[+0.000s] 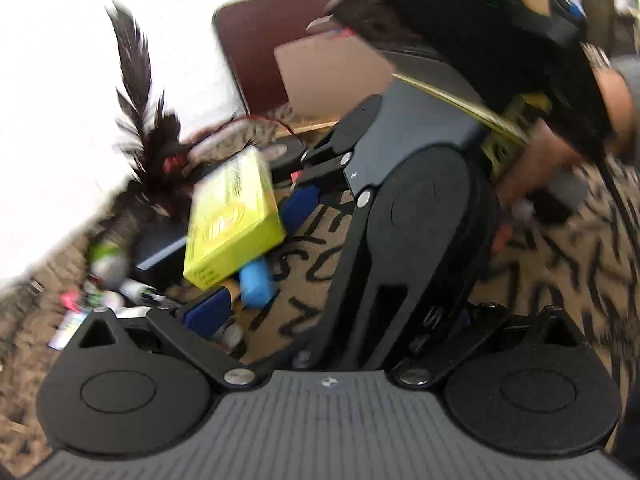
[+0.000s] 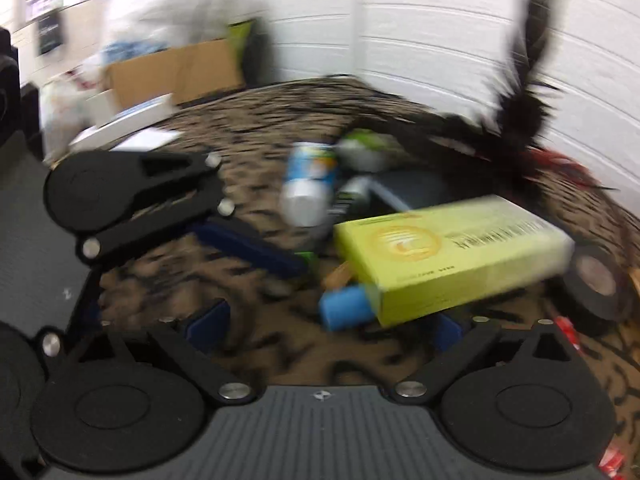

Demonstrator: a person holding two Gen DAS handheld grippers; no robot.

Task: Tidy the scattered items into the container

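Observation:
A yellow-green carton (image 2: pixel 452 256) lies tilted on a heap of small items, over a blue cylinder (image 2: pixel 348 308). My right gripper (image 2: pixel 326 324) is open, its blue fingers spread wide; the cylinder lies between them and the carton overhangs the right finger. In the left wrist view the right gripper (image 1: pixel 294 182) fills the middle, a blue finger against the carton (image 1: pixel 234 220). My left gripper (image 1: pixel 332 316) is open, its left pad (image 1: pixel 208 312) showing and the other hidden behind the right gripper. Its blue finger (image 2: pixel 248 248) reaches in from the left.
A black feather toy (image 2: pixel 516 120) with red strands, a silver-capped can (image 2: pixel 308 188), a green-white bottle (image 2: pixel 360 148), a dark flat case (image 2: pixel 412 188) and a black tape roll (image 2: pixel 596 280) lie on animal-print cloth (image 2: pixel 260 128). An open cardboard box (image 2: pixel 172 72) stands behind. A hand (image 1: pixel 540 168) holds the right gripper.

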